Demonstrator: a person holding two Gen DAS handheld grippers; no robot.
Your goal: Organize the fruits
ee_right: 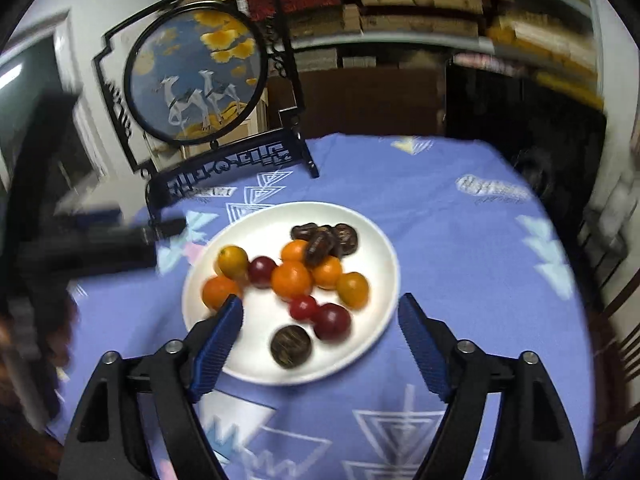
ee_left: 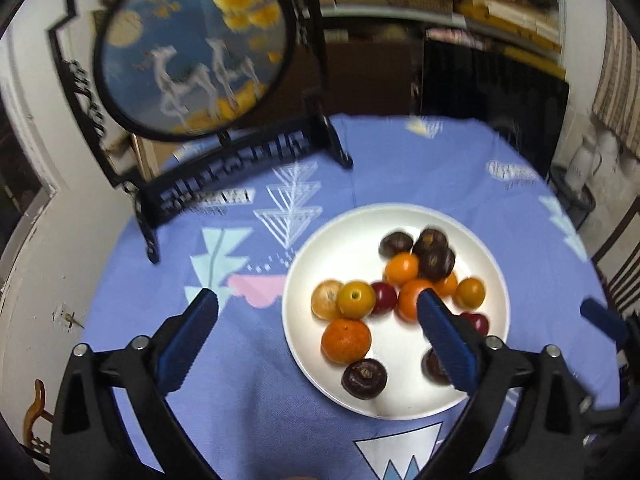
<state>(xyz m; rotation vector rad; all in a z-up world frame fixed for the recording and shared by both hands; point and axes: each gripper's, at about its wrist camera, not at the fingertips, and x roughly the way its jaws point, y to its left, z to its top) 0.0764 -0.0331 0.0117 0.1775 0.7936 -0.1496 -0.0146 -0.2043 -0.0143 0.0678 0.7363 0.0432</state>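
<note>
We saw all fruits (ee_right: 292, 278) on plate (ee_right: 384, 240), table (ee_right: 460, 240) otherwise fruitless; left claw (ee_left: 318, 336), right claw (ee_right: 320, 328) both gaped, empty; task looked nearly done.

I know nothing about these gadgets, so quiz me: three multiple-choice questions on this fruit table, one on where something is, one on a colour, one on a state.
1. Where is the fruit?
A. on the white plate
B. scattered on the cloth
C. in a basket

2. What colour is the tablecloth?
A. green
B. blue-purple with pale shapes
C. plain white

3. How do the left gripper and right gripper stand?
A. each pinching a fruit
B. both open, holding nothing
C. one open, one shut

Answers: 1 A, every fruit lies on the plate; 2 B, the cloth shows round the plate; 3 B, the blue pads stand apart, empty.
</note>
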